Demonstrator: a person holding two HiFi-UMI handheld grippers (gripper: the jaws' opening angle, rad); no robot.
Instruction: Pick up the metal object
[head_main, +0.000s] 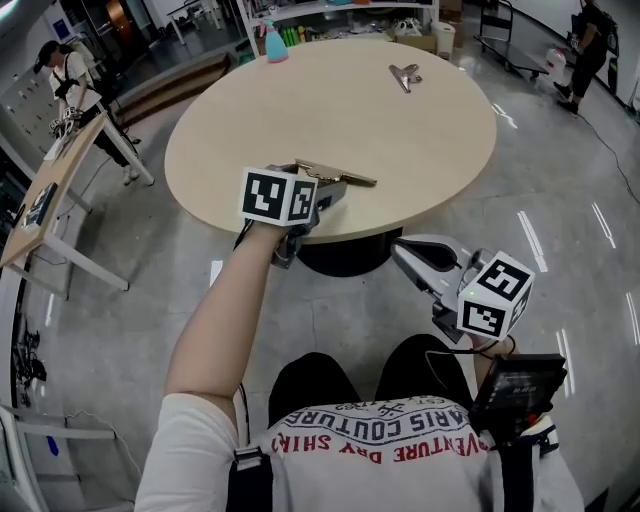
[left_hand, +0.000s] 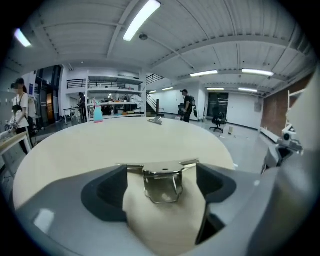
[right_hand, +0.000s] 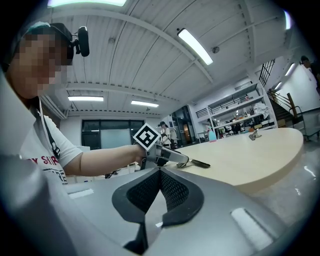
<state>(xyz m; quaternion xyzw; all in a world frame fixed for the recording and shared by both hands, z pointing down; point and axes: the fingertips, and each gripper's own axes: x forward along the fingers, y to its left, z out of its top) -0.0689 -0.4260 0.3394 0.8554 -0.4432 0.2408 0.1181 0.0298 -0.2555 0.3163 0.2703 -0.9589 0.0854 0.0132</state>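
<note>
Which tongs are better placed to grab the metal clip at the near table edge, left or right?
Left. The left tongs stand open on the table, the metal clip between them; the right tongs are shut, off the table.

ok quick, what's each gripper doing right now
Left gripper: open, metal clip lying between its jaws on the table.
Right gripper: closed, holding nothing.
</note>
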